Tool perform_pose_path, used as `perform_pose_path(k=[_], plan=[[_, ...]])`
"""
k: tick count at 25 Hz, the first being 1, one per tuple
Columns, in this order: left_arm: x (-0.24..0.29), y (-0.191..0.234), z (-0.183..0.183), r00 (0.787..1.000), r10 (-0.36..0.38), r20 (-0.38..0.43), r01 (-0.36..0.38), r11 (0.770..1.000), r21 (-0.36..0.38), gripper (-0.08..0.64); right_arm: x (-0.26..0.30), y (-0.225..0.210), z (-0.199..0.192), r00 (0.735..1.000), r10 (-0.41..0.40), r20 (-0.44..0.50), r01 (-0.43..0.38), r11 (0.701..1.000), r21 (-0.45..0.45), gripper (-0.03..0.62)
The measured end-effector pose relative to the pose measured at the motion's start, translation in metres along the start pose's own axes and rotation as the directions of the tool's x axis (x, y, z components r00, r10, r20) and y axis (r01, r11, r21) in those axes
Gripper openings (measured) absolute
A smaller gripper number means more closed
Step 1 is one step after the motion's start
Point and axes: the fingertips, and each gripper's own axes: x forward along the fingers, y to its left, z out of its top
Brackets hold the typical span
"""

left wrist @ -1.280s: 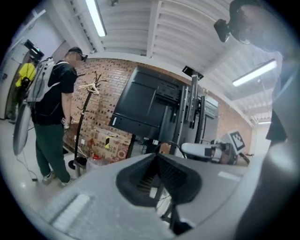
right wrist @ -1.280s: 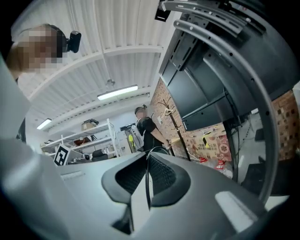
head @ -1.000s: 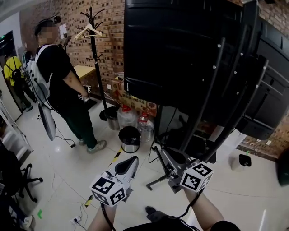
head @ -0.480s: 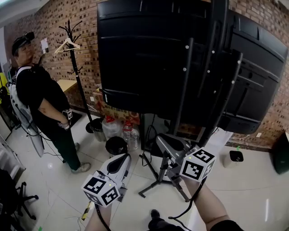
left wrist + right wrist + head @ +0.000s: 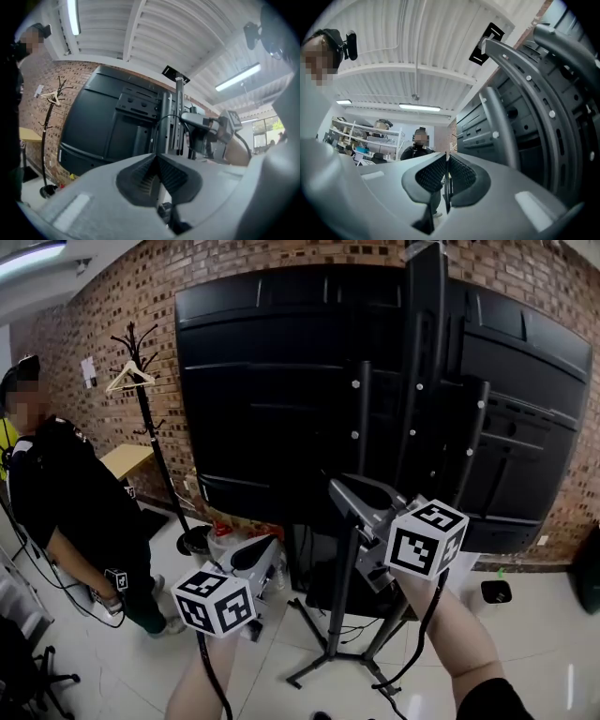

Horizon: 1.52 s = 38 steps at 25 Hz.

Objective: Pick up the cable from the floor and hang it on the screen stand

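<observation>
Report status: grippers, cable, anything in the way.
Left gripper and right gripper shut on cable. Cable not yet hung on screen stand. No obstruction seen.

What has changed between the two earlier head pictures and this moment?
The left tongs and right tongs went up, from low over the floor to the back of the screen; the right is higher, beside the stand. Both are shut on the thin black cable; no release is visible. Screen, stand and coat rack are as before.
</observation>
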Motion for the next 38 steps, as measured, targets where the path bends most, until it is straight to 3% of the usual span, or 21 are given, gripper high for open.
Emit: perform_pose_path(k=[4, 10, 15, 20, 26, 38], plan=[[0.038, -0.009, 0.029, 0.998, -0.06, 0.014, 0.06, 0.998, -0.001, 0.005, 0.009, -0.02, 0.03, 1.0, -0.014, 0.021, 0.015, 0.999, -0.036, 0.025], [0.07, -0.007, 0.079, 0.992, -0.119, 0.042, 0.116, 0.99, 0.079, 0.005, 0.029, -0.028, 0.072, 0.999, -0.016, 0.049, 0.02, 0.996, -0.085, 0.025], [0.089, 0.0, 0.109, 0.985, -0.165, 0.051, 0.159, 0.981, 0.11, 0.005, 0.041, -0.033, 0.107, 0.995, -0.064, 0.074, 0.072, 0.991, -0.109, 0.026], [0.11, 0.001, 0.137, 0.966, -0.236, 0.105, 0.224, 0.968, 0.116, 0.005, 0.048, -0.042, 0.14, 0.993, -0.074, 0.095, 0.084, 0.99, -0.111, 0.026], [0.142, -0.016, 0.152, 0.954, -0.285, 0.092, 0.272, 0.953, 0.134, 0.005, 0.036, -0.061, 0.181, 0.985, -0.112, 0.133, 0.134, 0.975, -0.176, 0.026], [0.171, -0.033, 0.176, 0.933, -0.349, 0.082, 0.337, 0.932, 0.138, 0.006, -0.004, -0.096, 0.216, 0.949, -0.237, 0.21, 0.271, 0.951, -0.149, 0.026]])
